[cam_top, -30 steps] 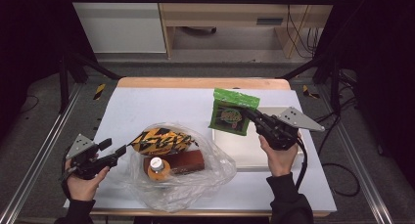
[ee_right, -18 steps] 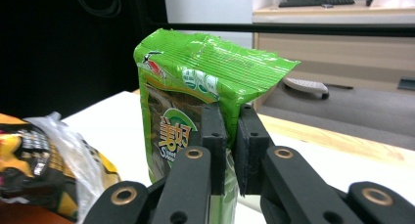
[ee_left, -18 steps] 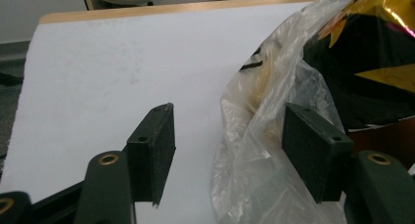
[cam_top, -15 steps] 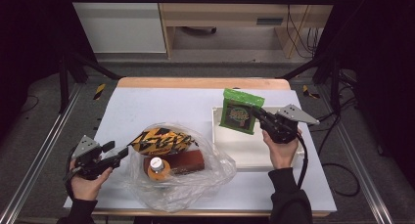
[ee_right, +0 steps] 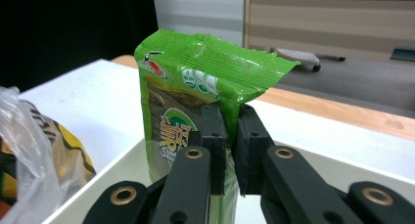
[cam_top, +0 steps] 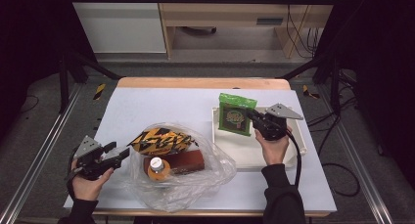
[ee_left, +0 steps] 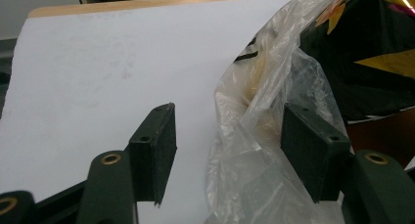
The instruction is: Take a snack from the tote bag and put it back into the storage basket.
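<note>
Right gripper [cam_top: 253, 117], jaws pinched tight on the edge of a green snack packet [cam_top: 237, 114], holds it upright over the white tray [cam_top: 298, 150] at the table's right side, the packet not yet set down. Left gripper [cam_top: 117, 155] has its jaws standing wide around a loose fold of the clear plastic bag [cam_top: 205, 182], without pressing it. By the look of it, unpacking is partway: a black-and-yellow snack bag [cam_top: 159, 141], a bottle [cam_top: 156, 166] and a brown pack [cam_top: 183, 160] remain in the bag.
</note>
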The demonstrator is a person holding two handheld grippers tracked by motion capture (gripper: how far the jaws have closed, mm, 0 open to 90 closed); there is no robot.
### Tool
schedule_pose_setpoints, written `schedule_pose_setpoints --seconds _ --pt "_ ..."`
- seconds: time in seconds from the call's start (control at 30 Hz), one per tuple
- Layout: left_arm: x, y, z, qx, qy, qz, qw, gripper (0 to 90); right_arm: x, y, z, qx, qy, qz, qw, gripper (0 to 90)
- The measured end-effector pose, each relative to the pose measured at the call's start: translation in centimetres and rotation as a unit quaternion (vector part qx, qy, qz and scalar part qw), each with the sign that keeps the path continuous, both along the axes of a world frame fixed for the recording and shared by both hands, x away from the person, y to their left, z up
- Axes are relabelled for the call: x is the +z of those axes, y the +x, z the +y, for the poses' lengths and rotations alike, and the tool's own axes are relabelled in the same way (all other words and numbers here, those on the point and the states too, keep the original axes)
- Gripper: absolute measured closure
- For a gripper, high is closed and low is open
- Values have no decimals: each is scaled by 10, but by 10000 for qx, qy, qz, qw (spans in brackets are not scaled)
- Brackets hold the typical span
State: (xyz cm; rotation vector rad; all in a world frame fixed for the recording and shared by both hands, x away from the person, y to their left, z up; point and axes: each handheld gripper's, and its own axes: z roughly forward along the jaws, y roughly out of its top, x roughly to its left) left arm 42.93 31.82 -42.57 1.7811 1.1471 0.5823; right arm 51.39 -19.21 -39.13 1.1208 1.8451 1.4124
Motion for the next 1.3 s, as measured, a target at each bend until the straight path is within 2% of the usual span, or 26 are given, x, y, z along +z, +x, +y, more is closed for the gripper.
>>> schedule_pose_setpoints --seconds 0.37,0.57,0.8,1.0,1.17,1.3 --pt "-2 1 -1 -22 22 40 10000 380 -22 22 11 -3 -137 321 9994 842" --pt "-3 2 -2 -34 46 57 10000 382 -26 28 11 -60 -79 313 9995 835" --pt "-4 2 -3 -44 71 74 9999 384 -32 36 11 -237 -126 286 9992 807" --pt "-5 3 -2 -35 67 89 9999 386 -38 44 11 -475 -261 281 9981 726" --pt "-5 3 -2 -33 64 88 9999 387 -43 49 10 -475 -242 410 9977 539" --pt "-5 2 -2 -29 56 86 9999 388 -42 47 5 -601 -460 391 9964 449"
